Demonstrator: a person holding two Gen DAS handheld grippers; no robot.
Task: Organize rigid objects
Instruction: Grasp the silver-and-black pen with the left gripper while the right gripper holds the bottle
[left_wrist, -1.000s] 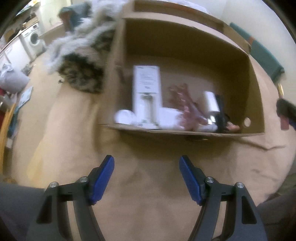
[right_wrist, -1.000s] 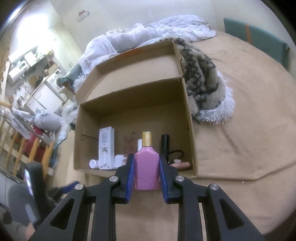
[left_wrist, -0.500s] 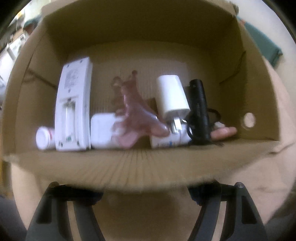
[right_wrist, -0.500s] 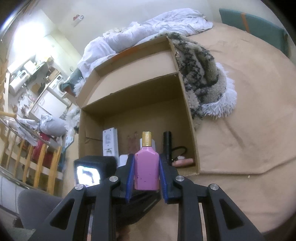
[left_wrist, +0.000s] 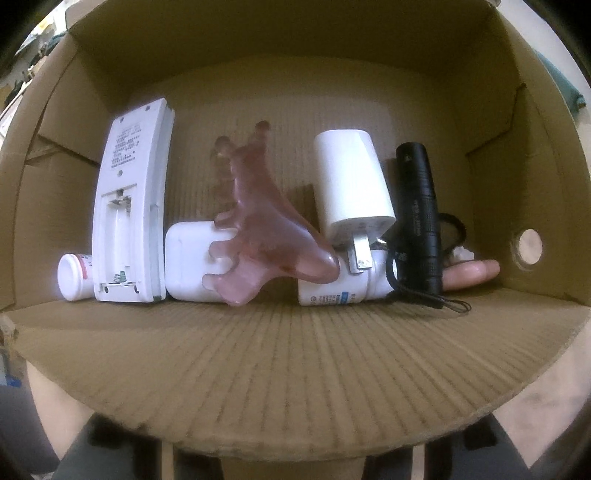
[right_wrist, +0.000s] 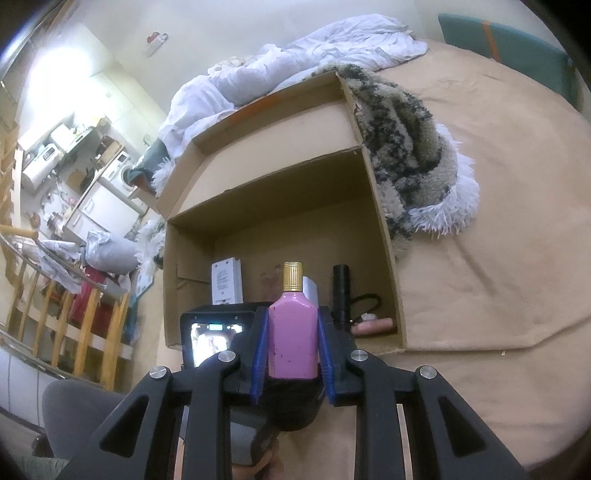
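Observation:
My right gripper is shut on a pink bottle with a gold cap, held upright in front of the open cardboard box. In the left wrist view the box's near wall hides my left gripper's fingers. Inside lie a white remote, a pink comb-like massager, a white case, a white plug adapter, a black flashlight, two small white bottles and a pink stick. The left gripper's camera body sits against the box front.
A furry blanket lies against the box's right side on the tan bed cover. White bedding is piled behind. A wooden railing and kitchen clutter are at the left.
My left gripper has moved forward to the box, so its front wall now covers the fingers. My right gripper holds the pink bottle almost still, a little closer to the box.

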